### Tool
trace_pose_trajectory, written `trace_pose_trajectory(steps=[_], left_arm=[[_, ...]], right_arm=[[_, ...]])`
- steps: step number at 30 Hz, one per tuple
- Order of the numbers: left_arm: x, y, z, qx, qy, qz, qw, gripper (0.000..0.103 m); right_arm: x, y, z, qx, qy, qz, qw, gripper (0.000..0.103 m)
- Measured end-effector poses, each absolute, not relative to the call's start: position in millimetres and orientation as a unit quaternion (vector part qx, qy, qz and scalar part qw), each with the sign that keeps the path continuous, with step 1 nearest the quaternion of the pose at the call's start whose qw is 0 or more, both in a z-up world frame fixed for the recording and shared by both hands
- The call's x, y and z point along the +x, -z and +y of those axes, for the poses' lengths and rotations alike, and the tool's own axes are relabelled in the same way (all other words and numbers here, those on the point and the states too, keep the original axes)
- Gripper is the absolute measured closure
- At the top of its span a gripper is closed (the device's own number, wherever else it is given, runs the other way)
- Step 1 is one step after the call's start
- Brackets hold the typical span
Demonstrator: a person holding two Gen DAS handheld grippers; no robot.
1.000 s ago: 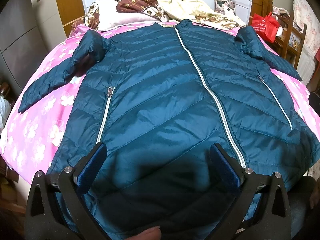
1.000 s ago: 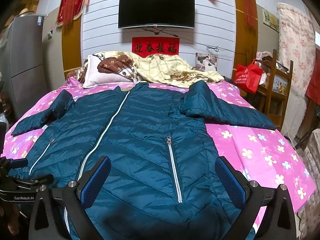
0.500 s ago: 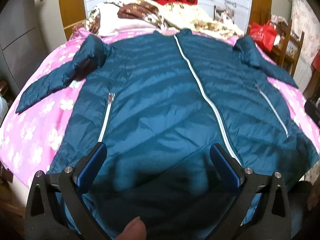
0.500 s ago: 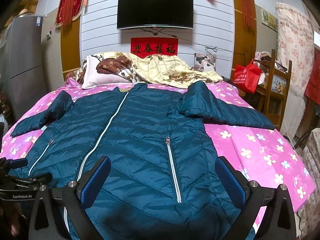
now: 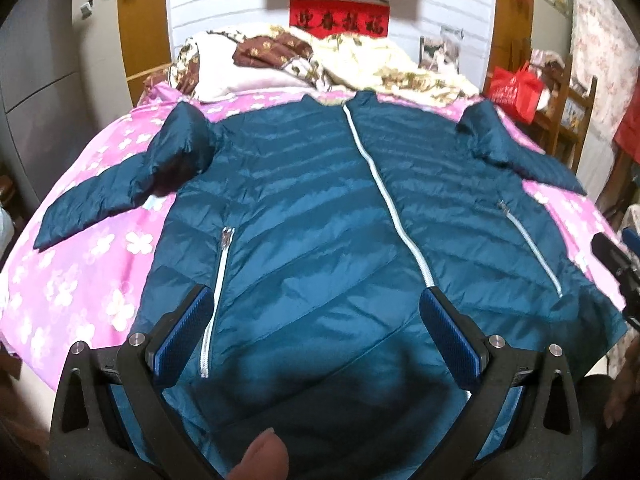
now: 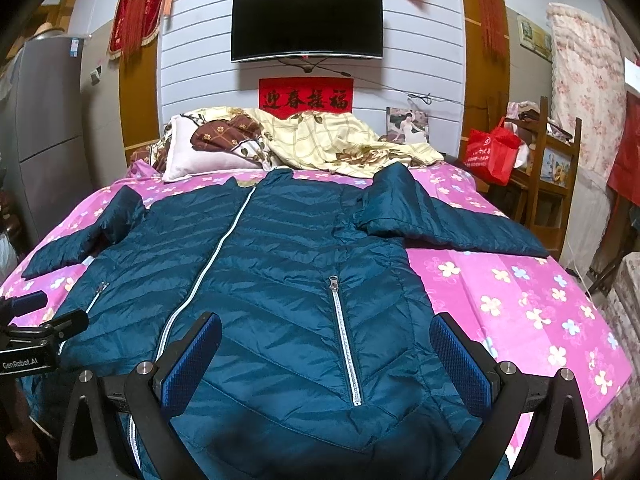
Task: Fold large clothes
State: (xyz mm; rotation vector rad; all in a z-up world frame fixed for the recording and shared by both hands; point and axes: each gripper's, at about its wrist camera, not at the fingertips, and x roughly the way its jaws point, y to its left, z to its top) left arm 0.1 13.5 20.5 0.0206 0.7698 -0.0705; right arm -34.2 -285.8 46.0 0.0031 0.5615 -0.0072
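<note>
A large teal quilted down jacket (image 5: 320, 216) lies face up and zipped on the bed, sleeves spread to both sides; it also shows in the right wrist view (image 6: 280, 280). My left gripper (image 5: 316, 320) is open and empty, above the jacket's hem left of the central white zipper (image 5: 384, 192). My right gripper (image 6: 326, 346) is open and empty, above the hem around the right pocket zipper (image 6: 344, 340). The left gripper's body shows at the left edge of the right wrist view (image 6: 36, 340).
The bed has a pink flowered sheet (image 6: 520, 300). Pillows and a crumpled quilt (image 6: 320, 140) lie at the head. A red bag (image 6: 492, 152) sits on a wooden shelf to the right. A grey fridge (image 6: 44, 120) stands left. A TV (image 6: 306, 24) hangs on the wall.
The left gripper has tilted up and drawn back, so more of the wall and the TV show. The right gripper has barely moved. The jacket has not moved.
</note>
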Motion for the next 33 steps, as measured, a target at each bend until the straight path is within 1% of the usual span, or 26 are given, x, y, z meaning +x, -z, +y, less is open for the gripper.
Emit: trace_pose_trajectory(steps=[5, 8, 14, 18, 23, 27, 29, 30, 33], left_arm=[[4.8, -26.2, 18.9, 0.019, 0.012, 0.368, 0.93, 0.0], [15.6, -31.3, 27.8, -0.004, 0.043, 0.375, 0.926, 0.0], [35.5, -45.8, 35.1, 0.009, 0.036, 0.351, 0.936, 0.0], [60.6, -51.3, 41.8, 0.005, 0.029, 0.342, 0.939, 0.0], [86.6, -27.3, 58.4, -0.01, 0.008, 0.355, 0.935, 0.0], [96.0, 1.1, 74.6, -0.036, -0.029, 0.404, 0.913, 0.0], [95.0, 6.9, 76.0, -0.036, -0.044, 0.41, 0.91, 0.0], [93.5, 9.1, 75.1, -0.036, -0.046, 0.412, 0.909, 0.0], [90.6, 13.5, 67.3, -0.026, -0.038, 0.418, 0.907, 0.0]], right_arm=[[-34.4, -46.0, -286.0, 0.003, 0.004, 0.278, 0.96, 0.0], [-37.6, -49.0, -287.7, 0.01, 0.006, 0.278, 0.961, 0.0], [-33.5, -53.3, -290.3, 0.044, 0.001, 0.279, 0.959, 0.0], [-15.7, -65.8, -282.3, 0.05, 0.002, 0.259, 0.965, 0.0], [28.9, -78.2, -265.1, 0.048, -0.02, 0.241, 0.969, 0.0], [54.4, -52.1, -254.9, 0.028, -0.019, 0.25, 0.968, 0.0], [55.5, -37.2, -258.2, 0.028, -0.002, 0.257, 0.966, 0.0], [56.7, -35.1, -261.1, 0.034, 0.007, 0.267, 0.963, 0.0], [50.4, -34.8, -269.6, 0.047, 0.015, 0.262, 0.964, 0.0]])
